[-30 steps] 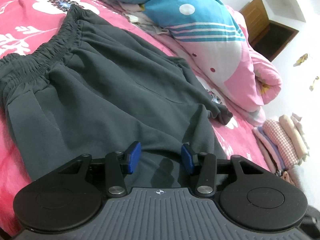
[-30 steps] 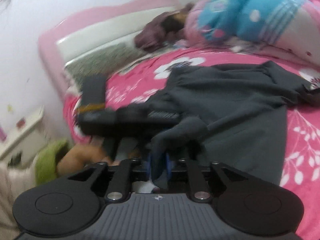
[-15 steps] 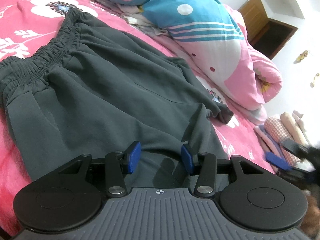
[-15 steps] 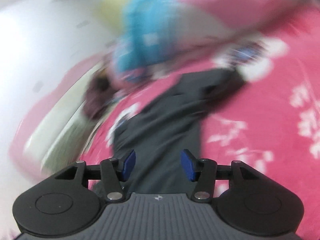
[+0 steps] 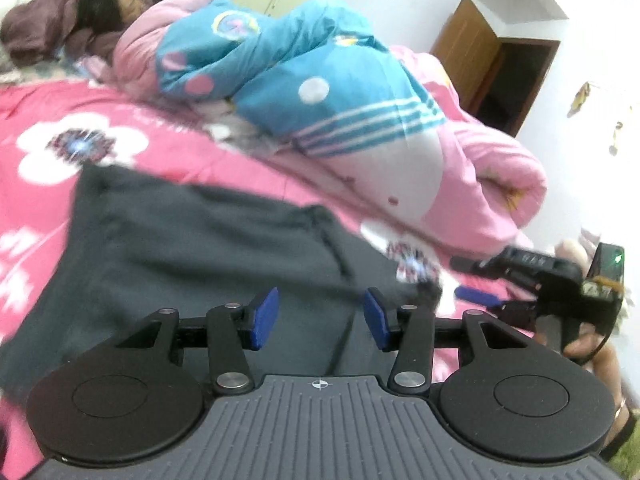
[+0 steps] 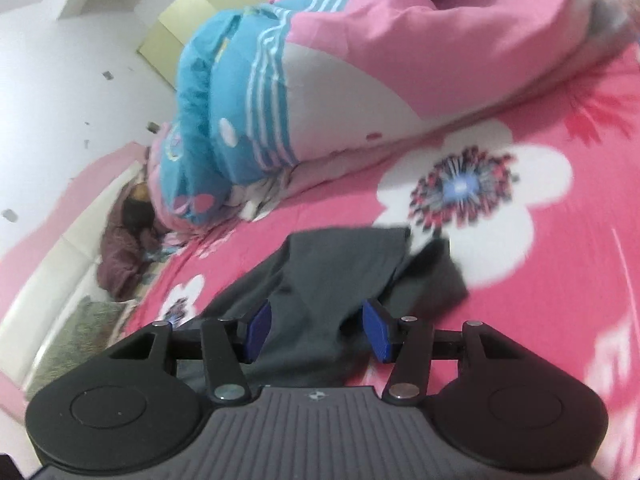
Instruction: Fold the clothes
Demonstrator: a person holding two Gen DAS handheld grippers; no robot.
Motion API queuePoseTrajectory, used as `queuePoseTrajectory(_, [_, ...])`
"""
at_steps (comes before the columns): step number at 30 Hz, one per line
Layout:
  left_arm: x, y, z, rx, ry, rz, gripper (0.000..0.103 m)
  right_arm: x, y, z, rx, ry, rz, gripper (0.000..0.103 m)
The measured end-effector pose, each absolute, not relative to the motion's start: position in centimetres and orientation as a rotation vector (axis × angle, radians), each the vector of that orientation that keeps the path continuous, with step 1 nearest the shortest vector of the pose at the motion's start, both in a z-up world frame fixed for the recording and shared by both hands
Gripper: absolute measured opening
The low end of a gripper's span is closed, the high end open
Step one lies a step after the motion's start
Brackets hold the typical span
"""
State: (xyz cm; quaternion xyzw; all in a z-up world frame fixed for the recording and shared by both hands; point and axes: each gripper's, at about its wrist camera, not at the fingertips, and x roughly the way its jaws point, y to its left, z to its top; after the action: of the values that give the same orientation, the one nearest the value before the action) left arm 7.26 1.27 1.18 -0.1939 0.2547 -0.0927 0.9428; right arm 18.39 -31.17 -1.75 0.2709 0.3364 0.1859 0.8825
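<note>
Dark grey shorts (image 5: 200, 248) lie spread on the pink flowered bedsheet (image 5: 48, 120). My left gripper (image 5: 319, 318) hovers open above their near edge, with nothing between its blue pads (image 5: 262, 318). At the right of the left wrist view a hand holds my right gripper (image 5: 468, 278), beside the shorts' leg end. In the right wrist view the right gripper (image 6: 318, 330) is open over the rumpled leg of the shorts (image 6: 340, 264). The cloth lies under the gap and the pads (image 6: 378, 330) do not press on it.
A rolled blue, pink and white quilt (image 5: 320, 92) lies along the far side of the bed, close behind the shorts. A purple garment heap (image 5: 48, 28) sits by the white headboard (image 6: 52, 280). A brown door (image 5: 468, 48) stands open at the back right.
My right gripper let go of the grey fold it pinched, opened, and swung across to the shorts' leg end. My left gripper lifted away from the cloth and now looks further up the bed.
</note>
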Motion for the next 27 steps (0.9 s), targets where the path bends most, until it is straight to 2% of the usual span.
queuePoseTrajectory(6, [15.6,-0.2,-3.1,-0.315,0.607,-0.005,0.047,26.4,-30.8,-3.5,0.415,0.802,0.316,0.054])
queuePoseTrajectory(12, [17.6,1.5,-6.2,-0.31,0.658,0.094,0.046,31.1,-30.0,-6.6,0.338,0.922,0.359,0.054])
queuePoseTrajectory(14, [17.6,1.7,-6.1,-0.31,0.647,0.105,0.046,31.6,-29.2,-6.9,0.289,0.928,0.386,0.046])
queuePoseTrajectory(15, [17.7,1.8,-6.1,-0.313,0.645,0.109,0.046,31.6,-28.8,-6.9,0.255,0.924,0.394,0.029])
queuePoseTrajectory(16, [17.7,1.9,-6.1,-0.319,0.644,0.112,0.046,31.7,-28.4,-6.8,0.222,0.92,0.401,0.008])
queuePoseTrajectory(17, [17.8,2.0,-6.1,-0.326,0.644,0.115,0.046,31.8,-28.2,-6.5,0.202,0.908,0.414,0.002])
queuePoseTrajectory(23, [18.4,2.9,-6.2,-0.385,0.631,0.15,0.045,33.2,-27.9,-2.1,0.105,0.715,0.368,0.002])
queuePoseTrajectory(27, [18.6,3.3,-6.2,-0.389,0.622,0.178,0.045,35.5,-27.0,-1.7,0.01,0.662,0.303,0.002])
